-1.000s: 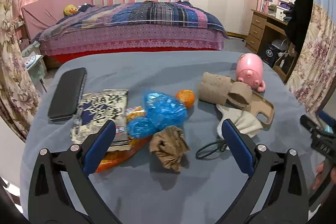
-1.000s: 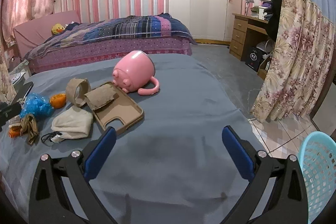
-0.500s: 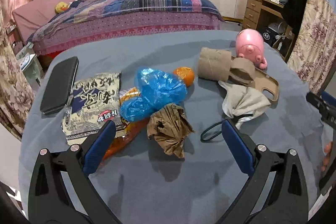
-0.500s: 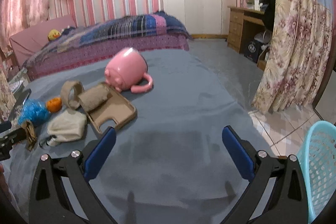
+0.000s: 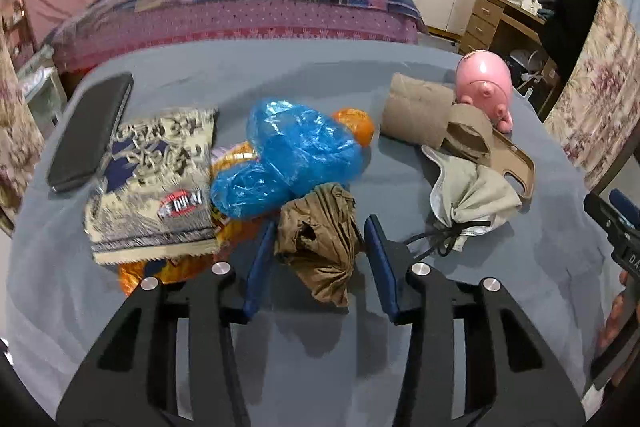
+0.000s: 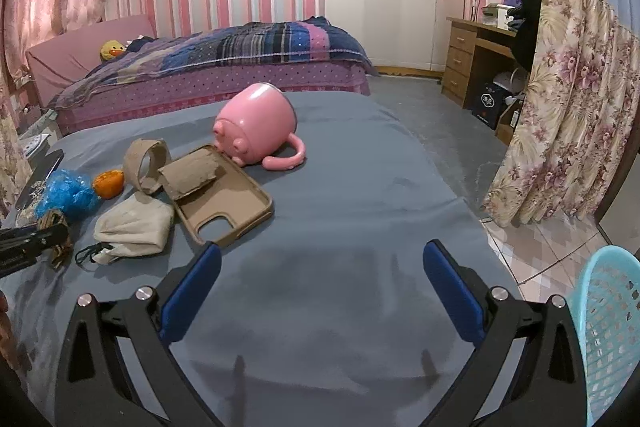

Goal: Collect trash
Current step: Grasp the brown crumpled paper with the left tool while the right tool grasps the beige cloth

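The left gripper is closing around the crumpled brown paper wad, which lies between its jaws at twelve o'clock, long axis running toward the camera. The right gripper hangs unclenched over bare cloth, farther off; the basket sits at its four o'clock

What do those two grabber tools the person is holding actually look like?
Both look alike: the left gripper and right gripper have angular black plastic frames with cut-out openings, round silver bolts at the joints, and two flat blue pads as fingers. No cables or sleeves show.
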`<action>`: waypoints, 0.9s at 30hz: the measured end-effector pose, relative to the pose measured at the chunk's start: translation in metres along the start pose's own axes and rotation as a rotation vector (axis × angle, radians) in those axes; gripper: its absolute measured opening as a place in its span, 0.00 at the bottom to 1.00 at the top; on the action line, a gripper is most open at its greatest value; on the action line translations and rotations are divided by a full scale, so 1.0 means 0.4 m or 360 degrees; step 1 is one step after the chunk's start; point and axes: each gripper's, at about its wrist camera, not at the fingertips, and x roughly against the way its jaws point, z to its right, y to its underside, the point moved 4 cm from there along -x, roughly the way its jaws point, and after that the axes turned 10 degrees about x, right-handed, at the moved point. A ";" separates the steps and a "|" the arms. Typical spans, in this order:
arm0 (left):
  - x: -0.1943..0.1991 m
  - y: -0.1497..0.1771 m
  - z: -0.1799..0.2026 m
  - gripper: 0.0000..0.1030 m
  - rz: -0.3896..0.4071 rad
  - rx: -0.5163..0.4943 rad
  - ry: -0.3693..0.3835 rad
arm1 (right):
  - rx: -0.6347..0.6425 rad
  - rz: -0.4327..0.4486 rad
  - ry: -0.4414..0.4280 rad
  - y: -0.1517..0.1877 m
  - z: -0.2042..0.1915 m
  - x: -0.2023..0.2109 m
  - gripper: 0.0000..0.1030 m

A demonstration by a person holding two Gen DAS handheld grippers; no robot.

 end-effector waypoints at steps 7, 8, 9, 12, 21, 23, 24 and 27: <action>0.086 -0.032 0.018 0.41 0.0106 -0.0045 0.0024 | 0.0019 0.0018 -0.0018 -0.002 -0.019 0.007 0.96; 0.098 -0.038 0.017 0.41 0.0117 -0.0030 0.0031 | 0.0018 0.0019 -0.0024 -0.002 -0.023 0.007 0.96; 0.105 -0.043 0.017 0.41 0.0128 -0.0020 0.0031 | 0.0014 0.0021 -0.0033 -0.004 -0.028 0.006 0.96; 0.123 -0.055 0.010 0.41 0.0184 -0.0015 -0.0023 | 0.0005 0.0029 -0.0083 -0.011 -0.058 0.001 0.96; 0.156 -0.075 -0.046 0.41 0.0244 0.0001 -0.0076 | 0.0172 0.0020 -0.0244 -0.036 -0.239 -0.029 0.86; 0.151 -0.080 -0.066 0.41 0.0234 0.0036 -0.0088 | 0.0188 -0.0005 -0.0281 -0.043 -0.268 -0.044 0.83; 0.145 -0.083 -0.078 0.41 0.0226 0.0058 -0.0103 | 0.0188 -0.0007 -0.0290 -0.045 -0.274 -0.045 0.83; 0.137 -0.092 -0.099 0.41 0.0218 0.0108 -0.0113 | 0.0204 -0.0022 -0.0295 -0.056 -0.303 -0.059 0.83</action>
